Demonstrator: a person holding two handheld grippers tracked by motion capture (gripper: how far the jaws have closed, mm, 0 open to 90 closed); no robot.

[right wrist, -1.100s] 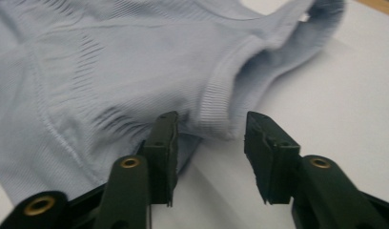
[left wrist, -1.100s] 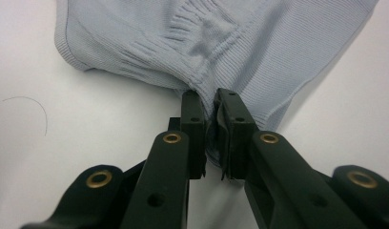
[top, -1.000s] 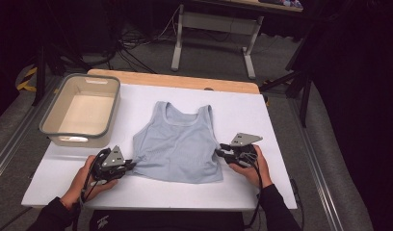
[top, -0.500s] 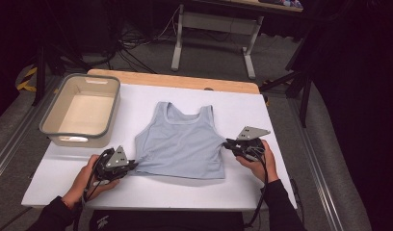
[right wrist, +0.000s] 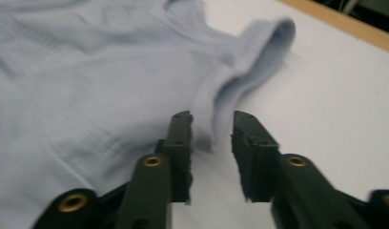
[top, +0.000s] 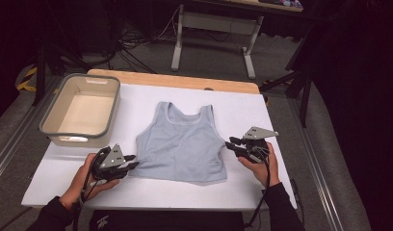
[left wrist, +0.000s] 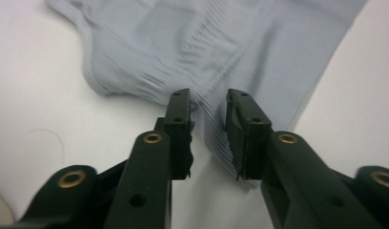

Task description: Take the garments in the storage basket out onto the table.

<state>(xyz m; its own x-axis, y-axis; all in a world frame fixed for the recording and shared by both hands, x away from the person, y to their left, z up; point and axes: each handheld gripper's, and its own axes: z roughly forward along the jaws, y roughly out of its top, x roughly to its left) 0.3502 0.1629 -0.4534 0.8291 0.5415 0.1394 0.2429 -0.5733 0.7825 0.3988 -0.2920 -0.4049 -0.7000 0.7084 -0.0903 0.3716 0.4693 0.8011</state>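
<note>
A light blue tank top lies flat, neck away from me, in the middle of the white table. My left gripper rests at the top's near left corner. In the left gripper view its jaws stand open, with the ribbed hem running between them. My right gripper is at the top's right side, just below the armhole. It is open too, and the folded side edge of the cloth sits in the gap.
A beige, empty bin stands at the table's left side. A wooden strip runs along the far edge. Beyond the table are a metal stand's legs and cables on the floor.
My right gripper has drifted to the right and a little away from me, from the lower right corner up to the side edge. The top's right half lies wider. My left gripper has stayed put.
</note>
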